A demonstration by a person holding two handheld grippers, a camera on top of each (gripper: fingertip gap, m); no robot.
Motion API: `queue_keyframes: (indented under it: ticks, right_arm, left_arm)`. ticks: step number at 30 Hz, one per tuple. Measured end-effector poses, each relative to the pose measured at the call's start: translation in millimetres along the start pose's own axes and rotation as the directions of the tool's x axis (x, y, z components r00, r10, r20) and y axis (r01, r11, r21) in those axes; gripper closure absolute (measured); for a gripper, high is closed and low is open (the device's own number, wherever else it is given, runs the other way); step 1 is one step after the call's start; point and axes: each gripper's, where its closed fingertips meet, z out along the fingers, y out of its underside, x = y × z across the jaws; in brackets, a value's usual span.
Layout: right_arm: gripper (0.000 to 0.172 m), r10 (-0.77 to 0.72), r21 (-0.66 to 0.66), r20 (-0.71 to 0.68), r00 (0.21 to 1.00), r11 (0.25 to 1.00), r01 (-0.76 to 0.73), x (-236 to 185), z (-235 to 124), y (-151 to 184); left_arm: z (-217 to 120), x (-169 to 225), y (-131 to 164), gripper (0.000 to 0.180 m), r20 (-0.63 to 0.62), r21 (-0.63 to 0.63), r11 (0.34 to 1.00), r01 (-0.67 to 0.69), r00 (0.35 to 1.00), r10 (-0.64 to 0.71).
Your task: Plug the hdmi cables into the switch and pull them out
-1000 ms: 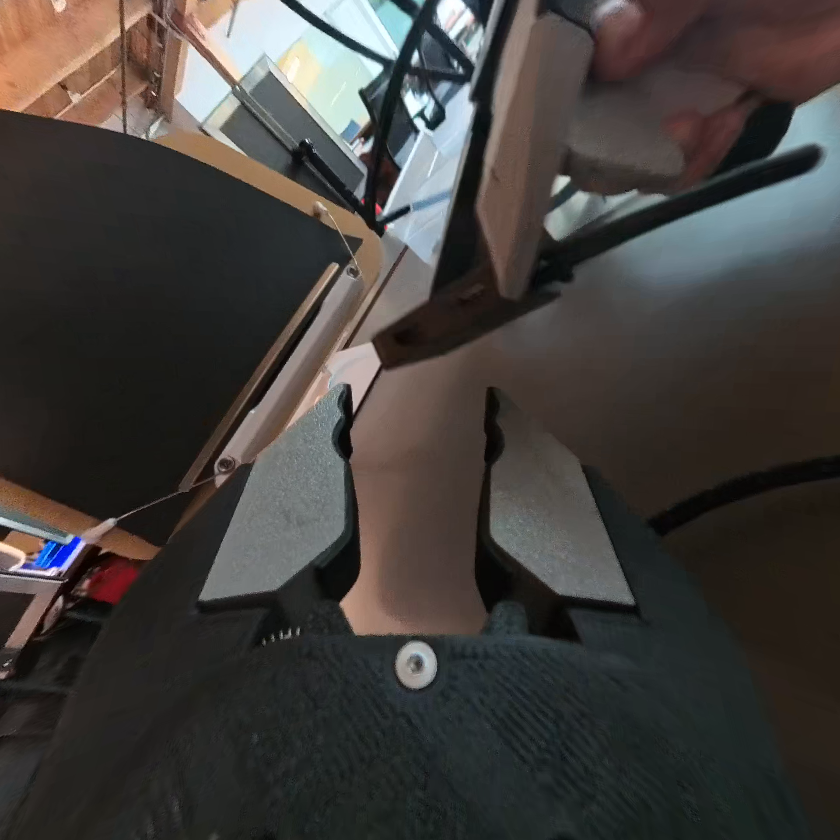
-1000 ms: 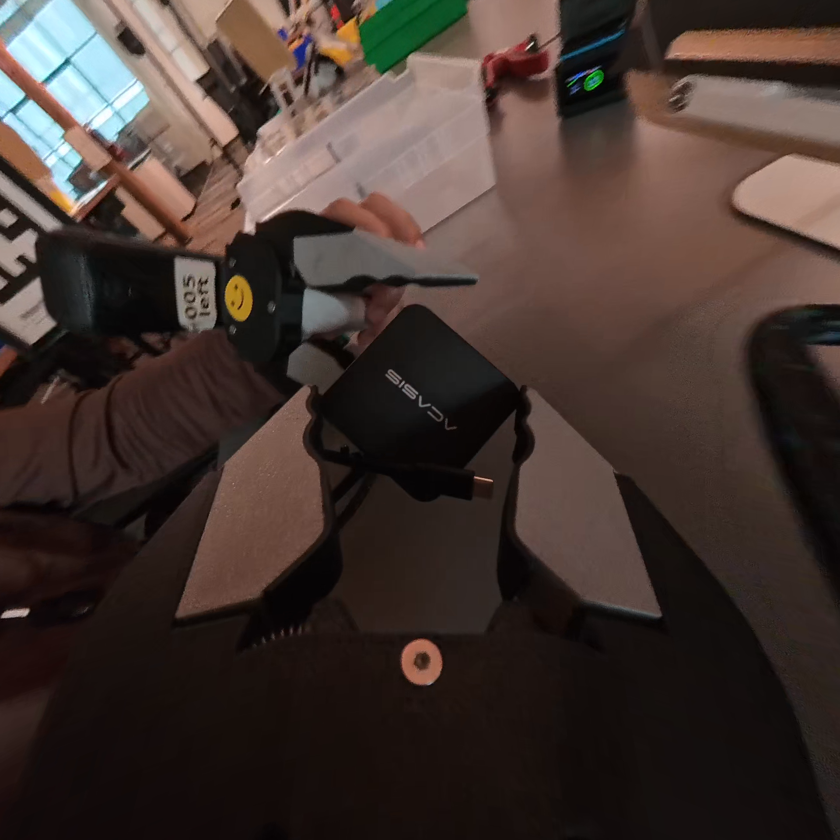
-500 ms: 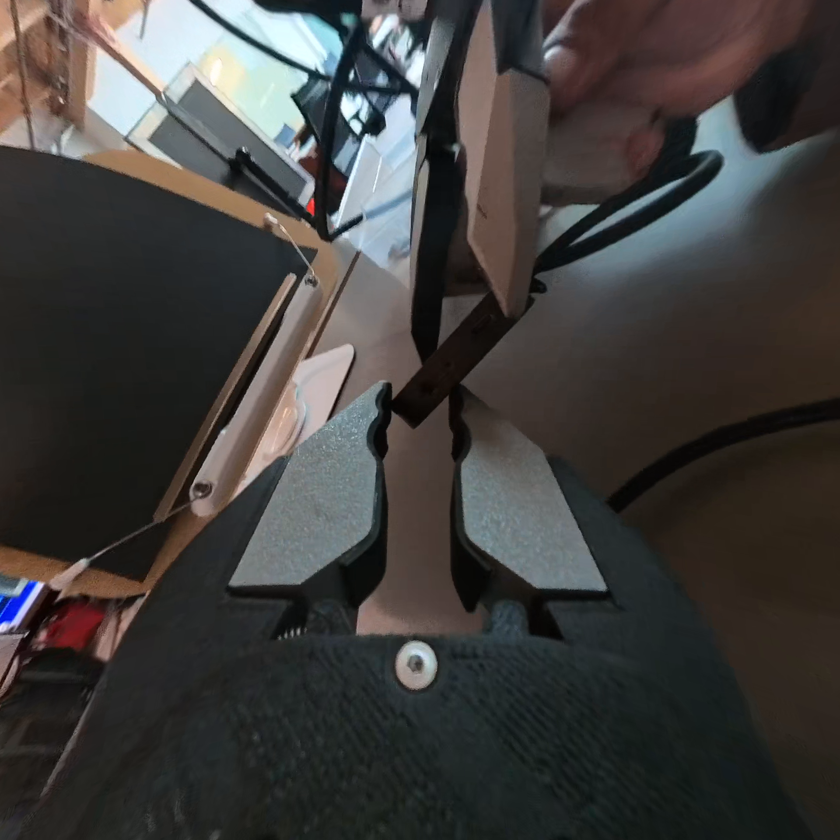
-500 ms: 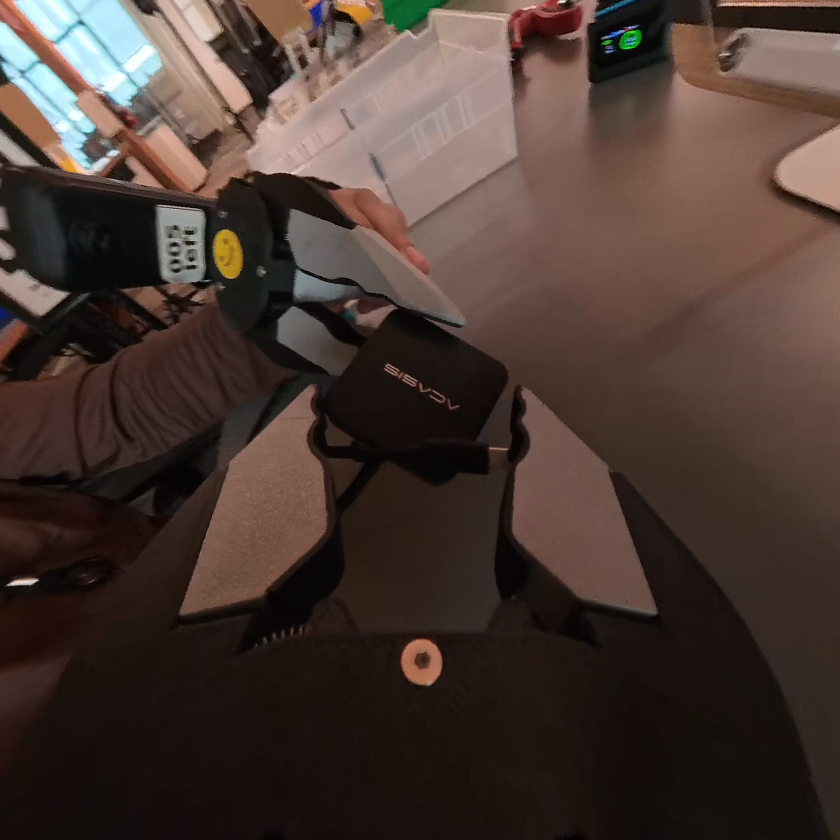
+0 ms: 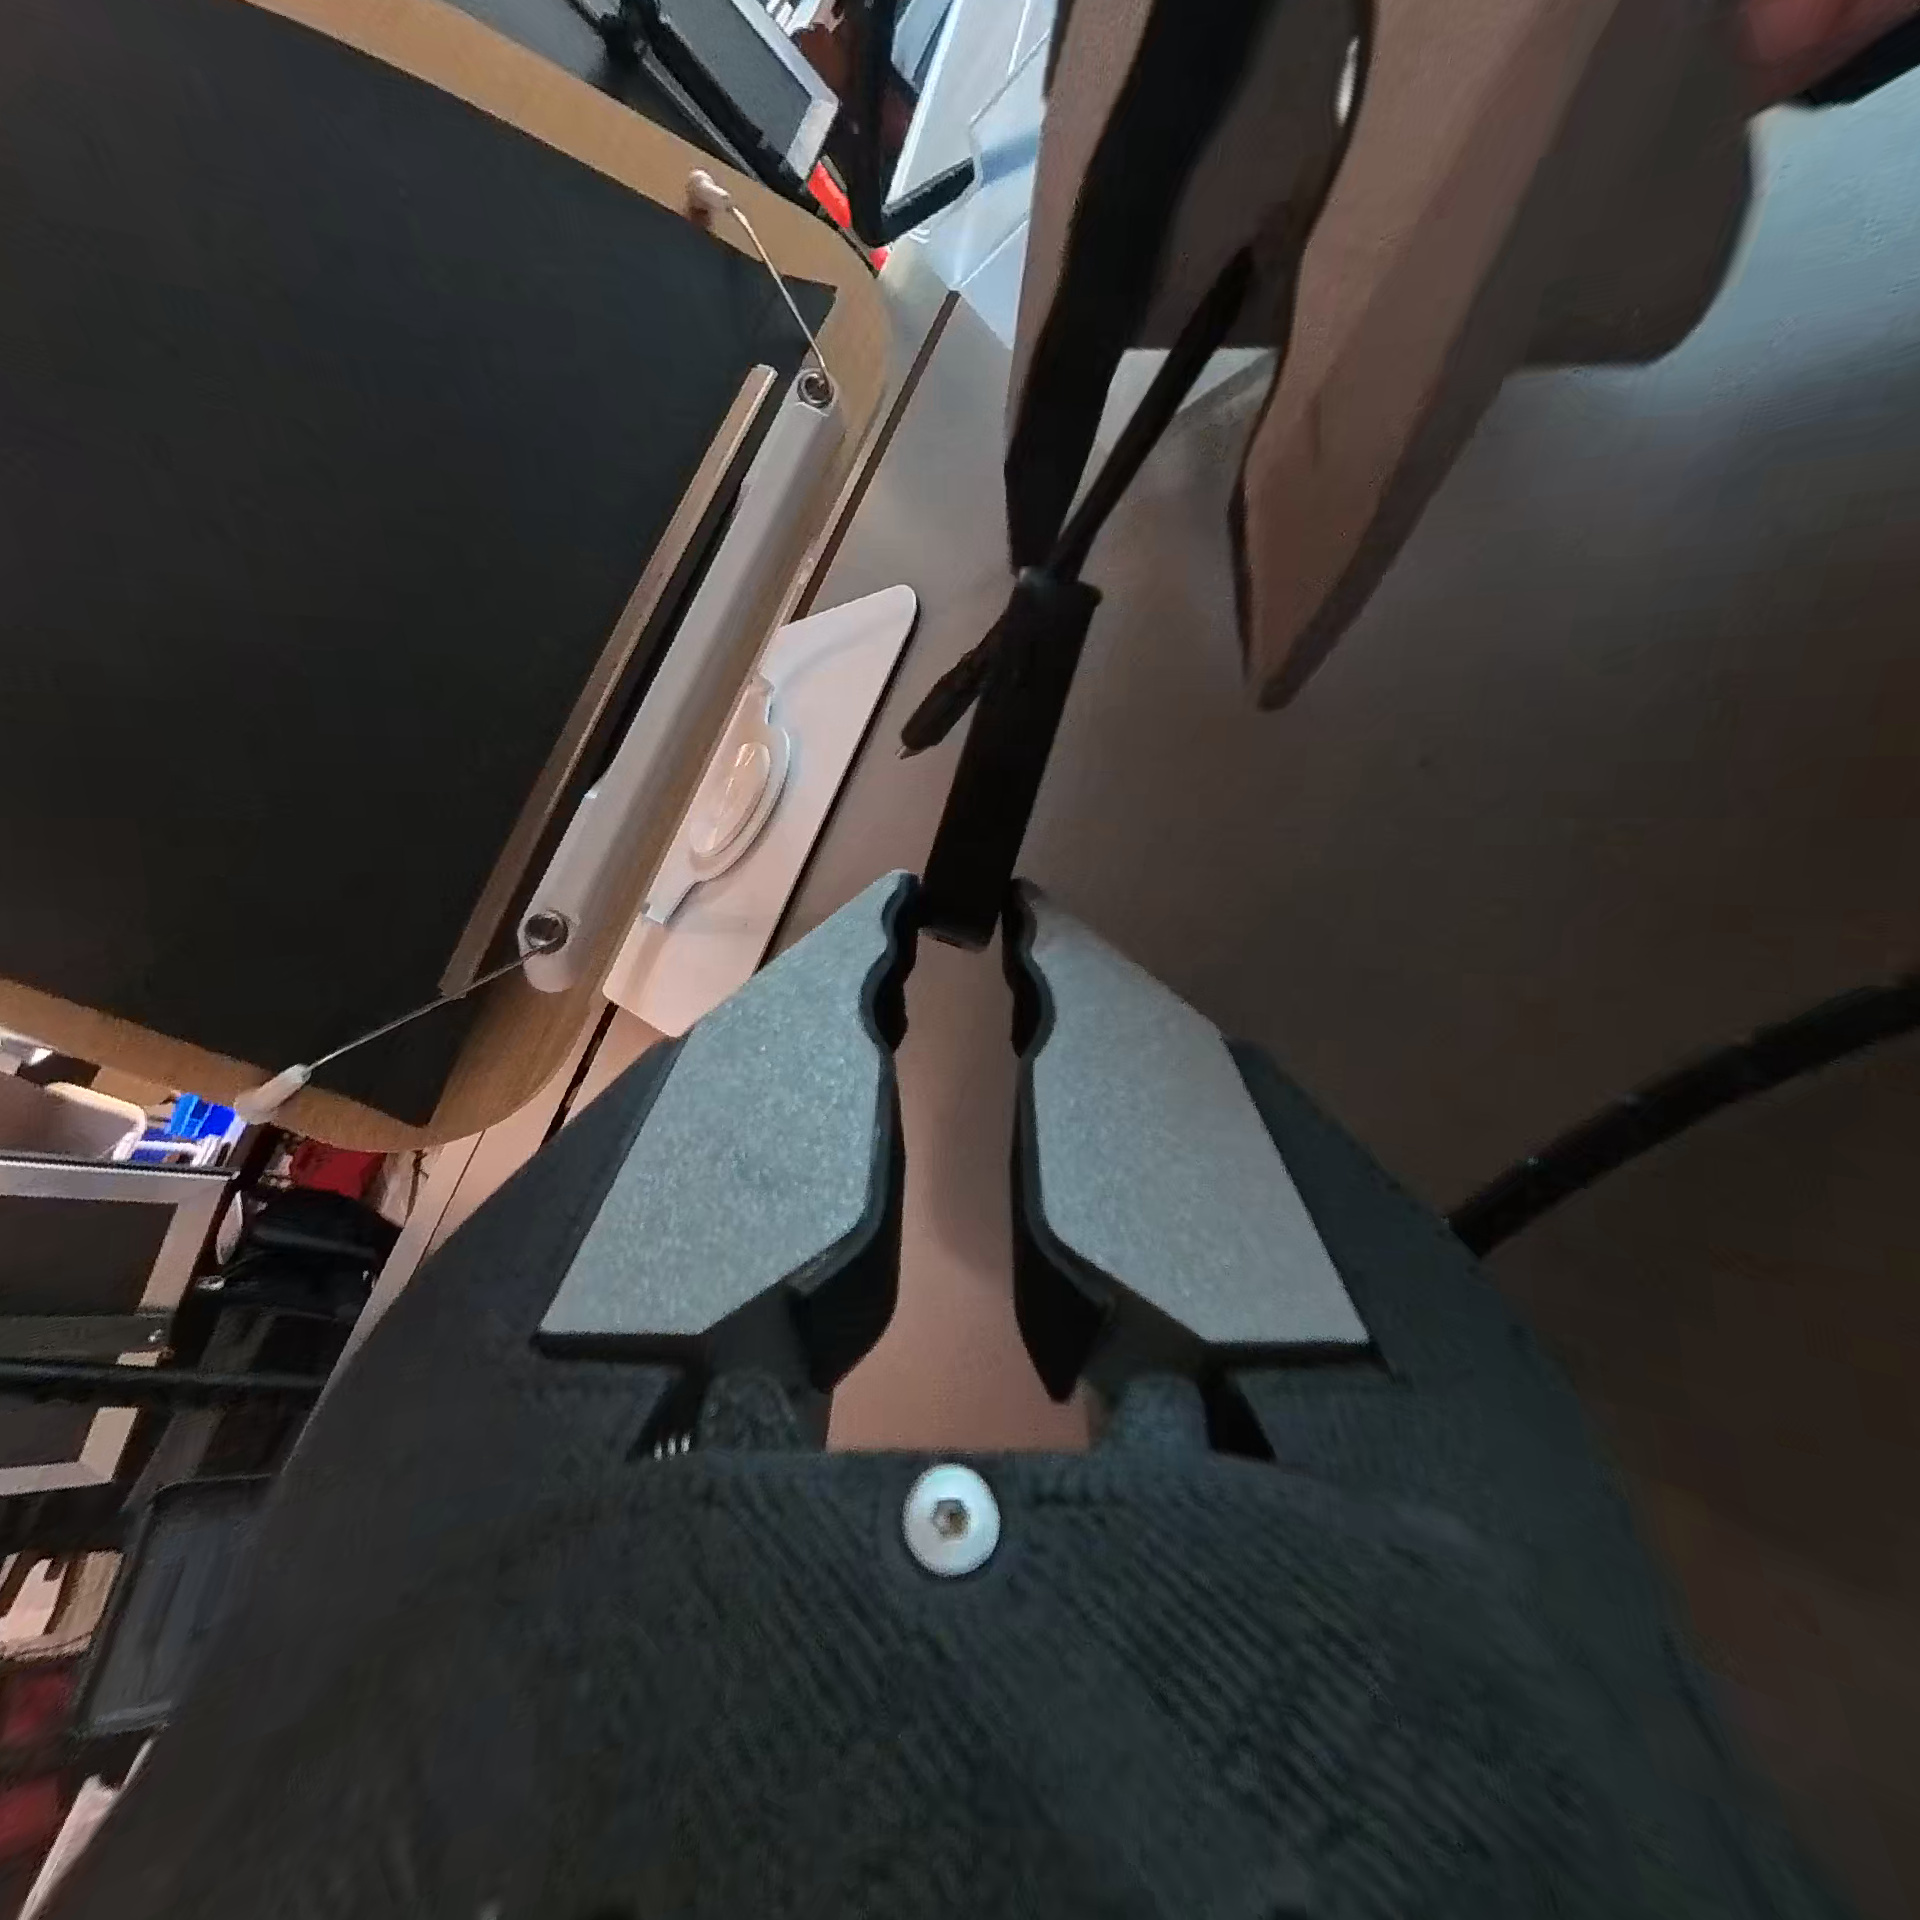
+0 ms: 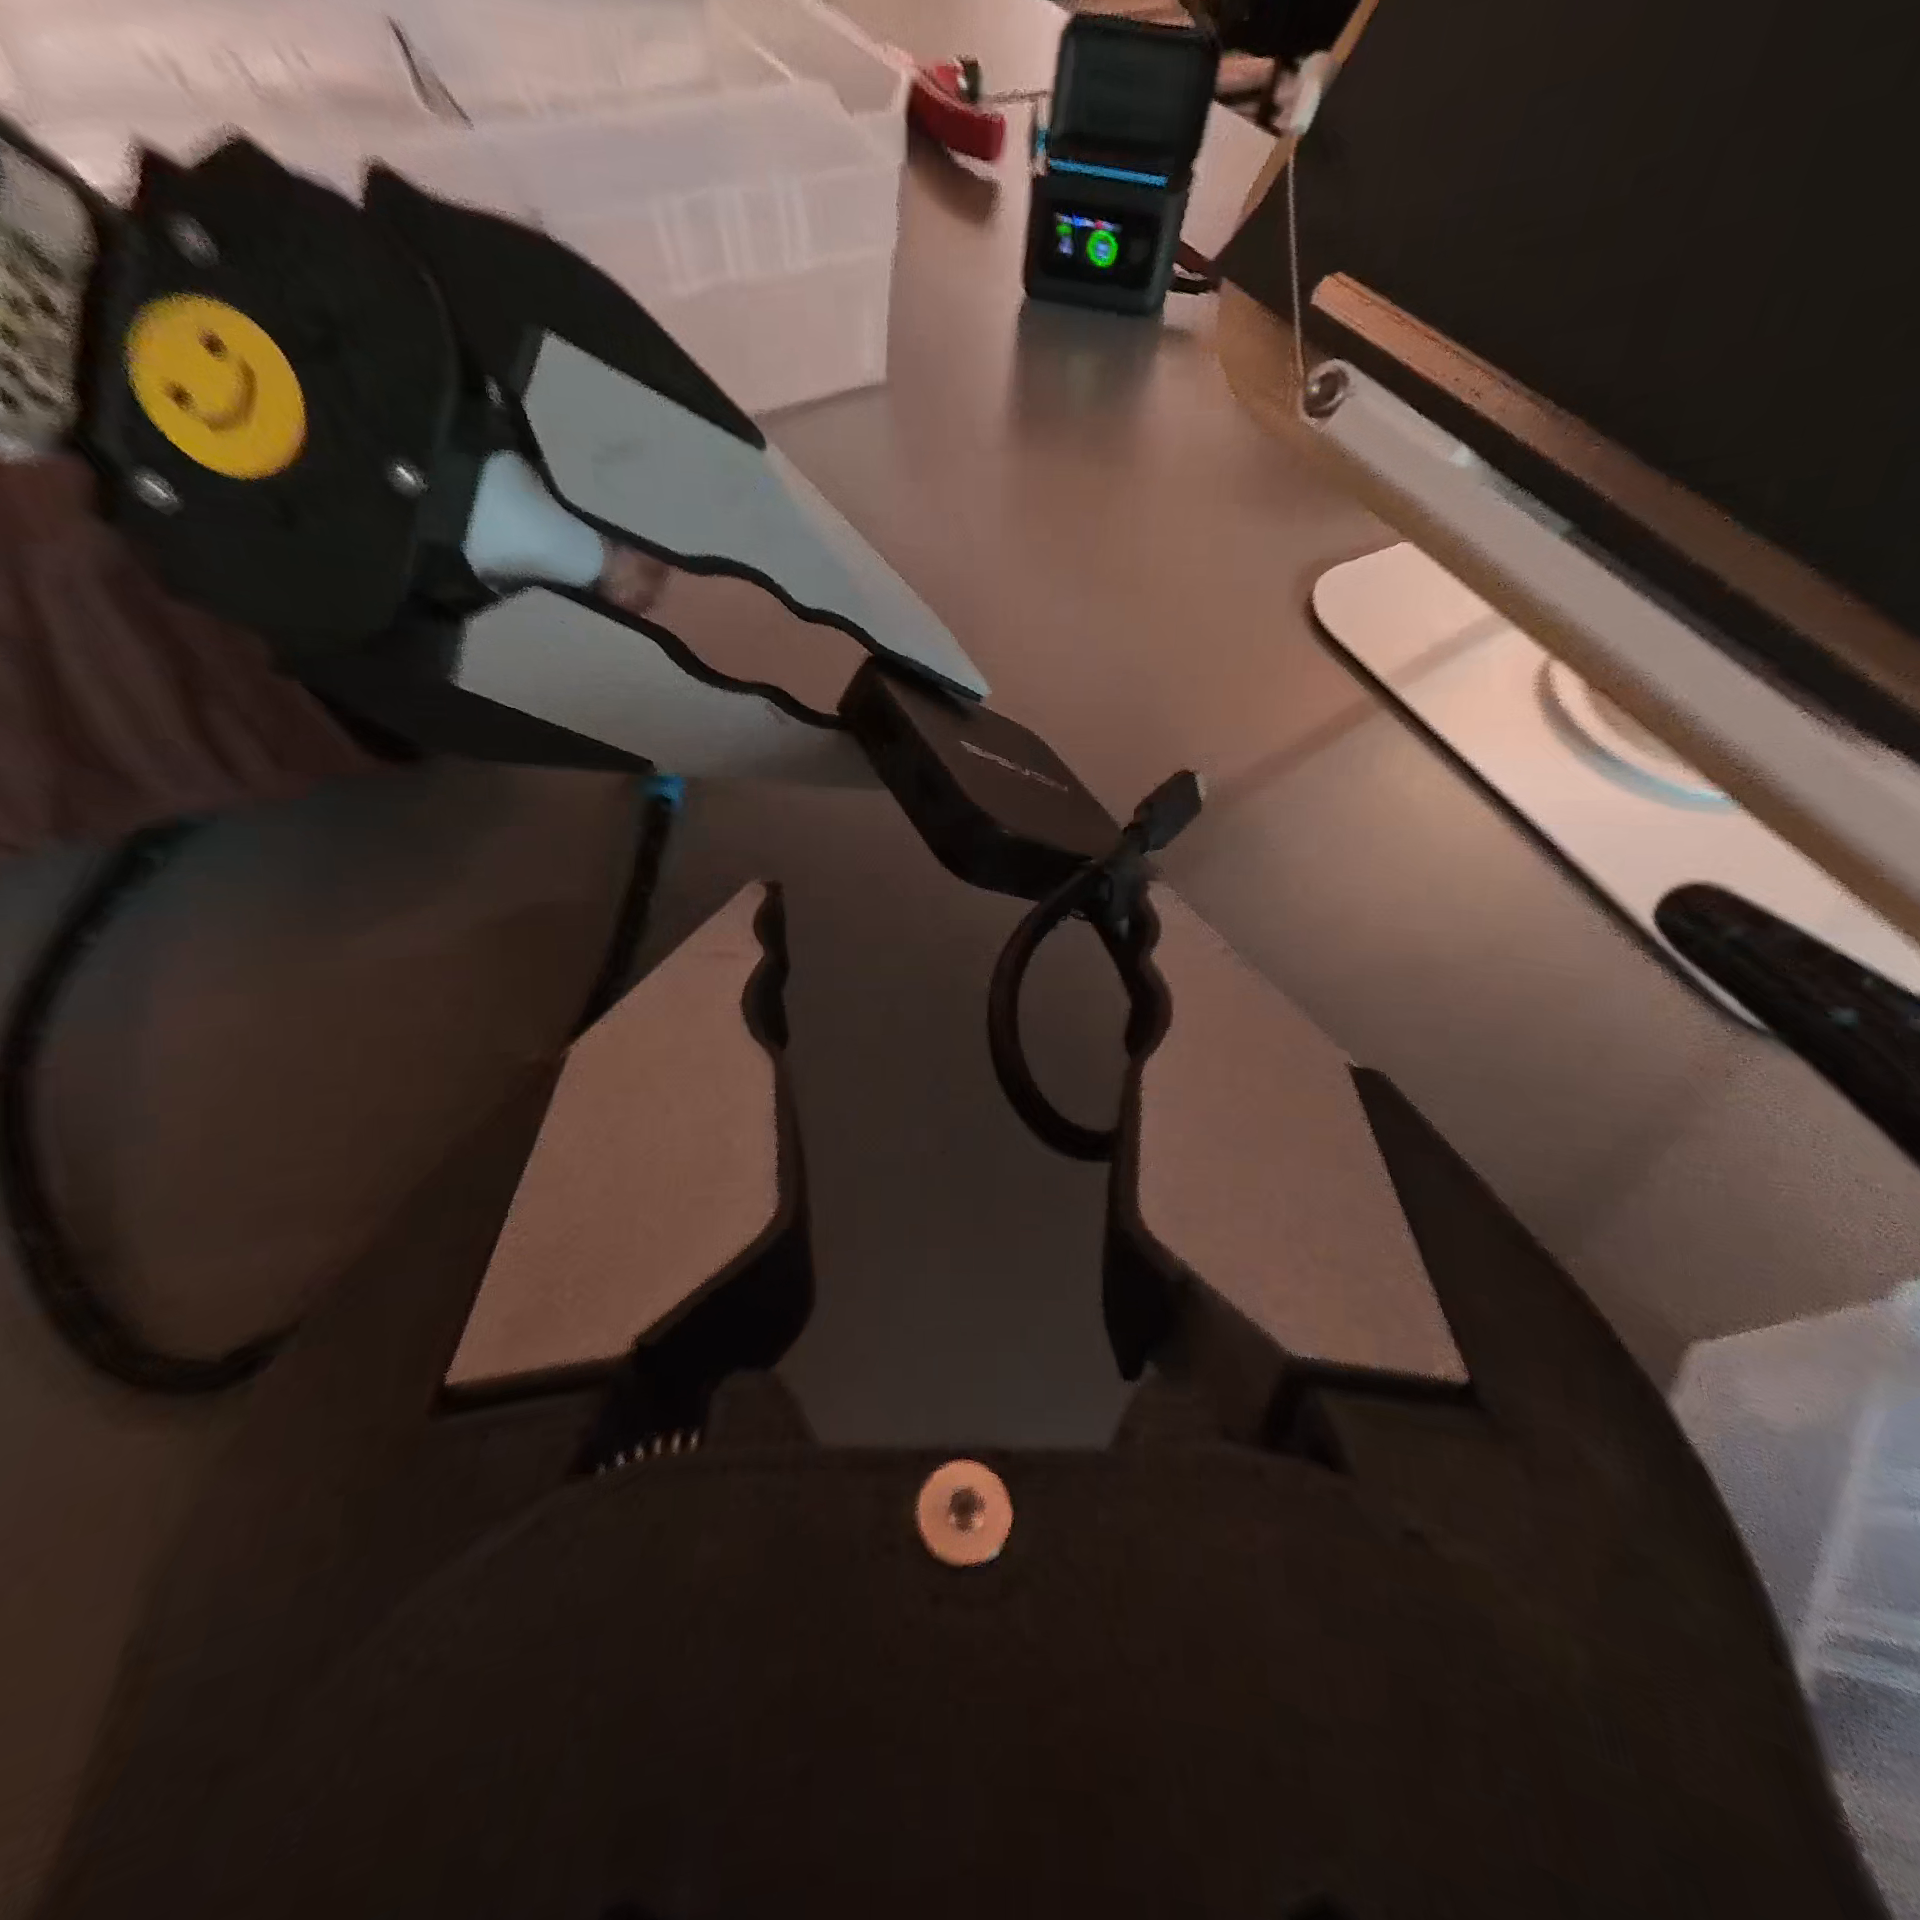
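Your left gripper [image 5: 961,920] clenched the black switch [image 6: 977,795] by its edge at twelve o'clock, while your right gripper [image 6: 956,935] stood released just beside its looped cable [image 6: 1023,1023].

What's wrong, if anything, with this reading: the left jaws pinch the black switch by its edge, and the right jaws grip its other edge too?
The right-jaws part is wrong. In the right wrist view the right gripper stands open, with the switch ahead of its tips and only the short cable loop beside one finger. The left gripper does pinch the switch by its edge.
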Motion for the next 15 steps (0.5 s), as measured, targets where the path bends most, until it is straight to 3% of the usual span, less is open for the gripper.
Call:
queue_keyframes:
  ticks: [6, 8, 15]
  right_arm:
    - [0.128, -0.262, -0.188, -0.23, 0.937, 0.957, 0.221, 20, 11, 21]
    - [0.143, -0.349, -0.25, -0.271, 0.897, 0.926, 0.284, 24, 12, 26]
    - [0.147, -0.425, -0.239, -0.235, 0.874, 0.897, 0.371, 19, 12, 25]
  left_arm:
    - [-5, 18, -21, 0.168, -0.073, 0.093, 0.994, -0.059, 0.995, 0.066]
    - [-7, 24, -23, 0.168, -0.093, 0.108, 0.991, -0.076, 0.992, 0.086]
    - [-15, 26, -33, 0.168, -0.118, 0.207, 0.978, 0.004, 0.993, 0.021]
